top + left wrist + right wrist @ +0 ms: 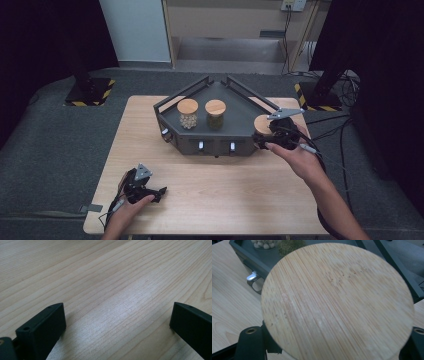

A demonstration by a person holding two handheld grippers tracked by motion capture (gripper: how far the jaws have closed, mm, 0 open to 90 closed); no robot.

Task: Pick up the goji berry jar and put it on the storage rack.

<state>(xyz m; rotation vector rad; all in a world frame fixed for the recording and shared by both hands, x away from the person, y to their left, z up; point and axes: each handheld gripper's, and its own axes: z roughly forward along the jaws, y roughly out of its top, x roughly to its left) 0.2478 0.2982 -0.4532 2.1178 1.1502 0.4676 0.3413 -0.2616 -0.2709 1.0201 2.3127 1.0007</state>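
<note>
Round bamboo lid (337, 302), jar clamped in right gripper (264, 136) at the dark tray's (240, 127) right front corner.
Pale wood table (220, 190) on grey carpet, black curtains around; no readable writing. Tray holds a jar of pale beads (188, 114) and a jar of green contents (215, 114). Left gripper (161, 191), near the table's front-left corner, jaws wide apart, empty.

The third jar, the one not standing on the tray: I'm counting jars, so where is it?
In the high view the third jar is at the tray's right front corner, between the right gripper's jaws.
</note>
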